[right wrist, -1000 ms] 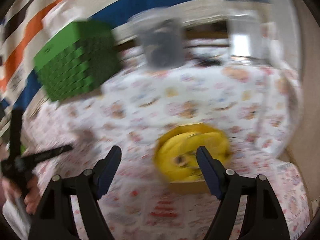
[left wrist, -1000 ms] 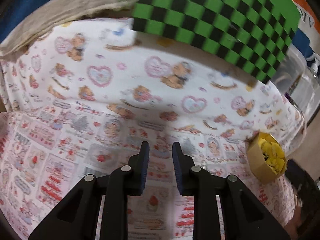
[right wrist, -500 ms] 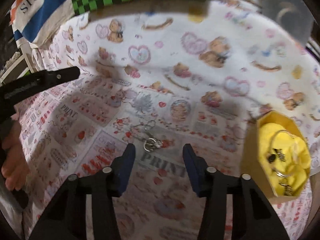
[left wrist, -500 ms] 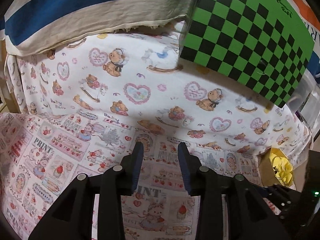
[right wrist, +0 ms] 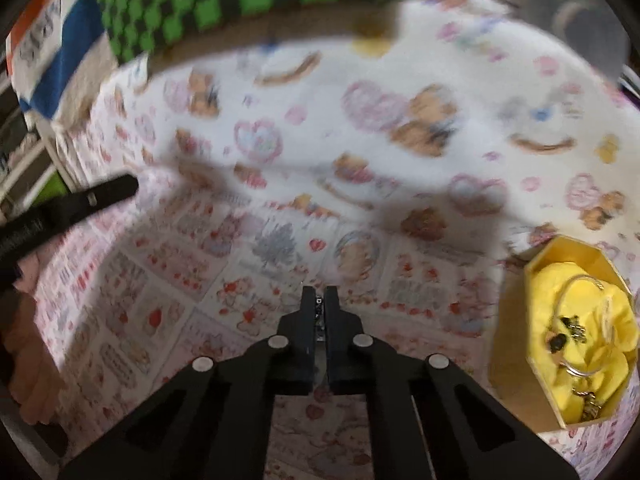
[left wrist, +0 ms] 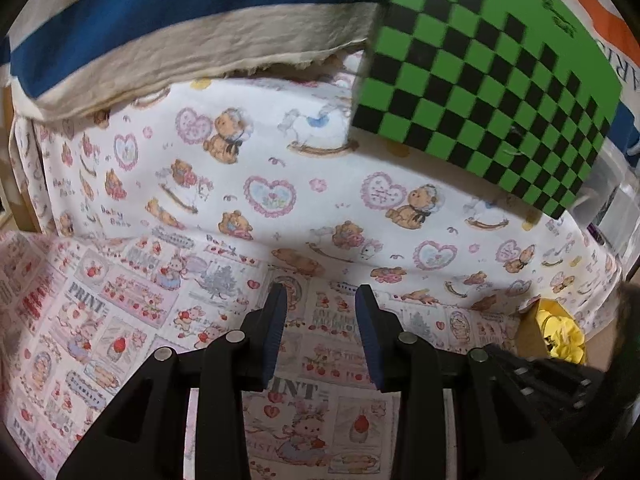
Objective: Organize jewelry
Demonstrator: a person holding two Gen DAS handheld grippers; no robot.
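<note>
two grippers in view. right gripper (right wrist: 320, 300) has just been closing, jaws now nearly together, with a small dark and shiny bit pinched between the pads. i judge it is a jewelry piece (right wrist: 319, 307) taken off the printed cloth (right wrist: 168, 312), but it is too small and blurred to say which kind or how its long axis runs.

one yellow-lined box (right wrist: 516, 344) is at abt 3 o'clock from these jaws, near but apart. inside i count abt three ring-like pieces (right wrist: 576, 320) w/ dark clasps on the yellow lining, count not sure.

so the coming move is, i think, a carry to the right and a release over the box. right hand is the nearer one.

left gripper (left wrist: 321, 332) hovers over the cloth, jaws narrow and empty, box at its 3 o'clock too. one green checkered box (left wrist: 480, 92) at 1 o'clock.
</note>
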